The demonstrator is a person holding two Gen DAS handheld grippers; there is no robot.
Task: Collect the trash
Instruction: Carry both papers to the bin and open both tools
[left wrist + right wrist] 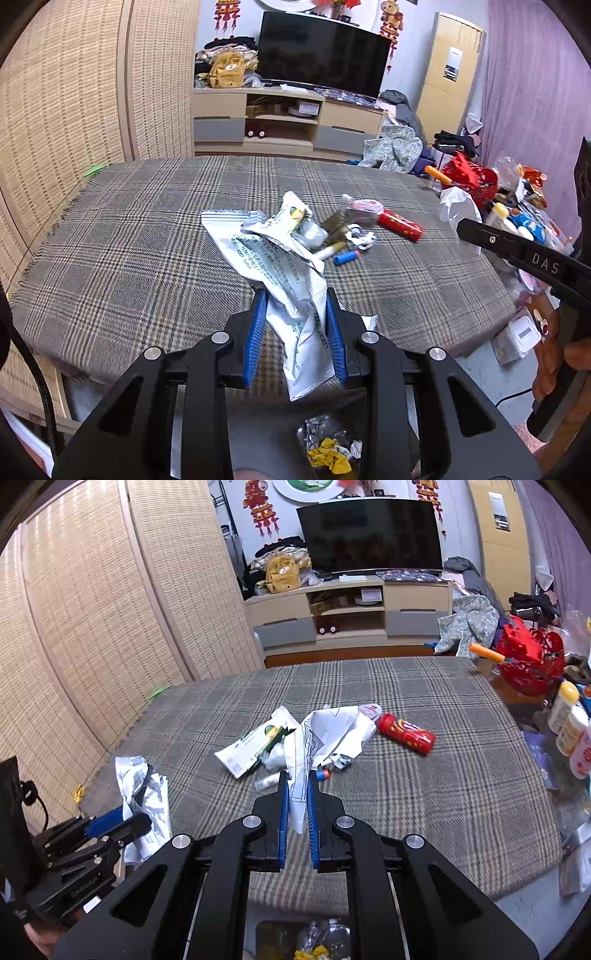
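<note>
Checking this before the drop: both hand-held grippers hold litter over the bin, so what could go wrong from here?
The left hand-held gripper pinches the long silver wrapper near its lower part; its top could catch the table edge. The right hand-held gripper grips only a corner of the crumpled paper, which may slip and miss the bin.

Woven panels [92, 627] cover the left wall, purple wallpaper [528, 92] the right. At the back there's a dark TV [321, 51] on a low beige cabinet [288, 118], a tall beige AC unit [452, 70] beside it, red decorations [260, 509] hanging above.
</note>
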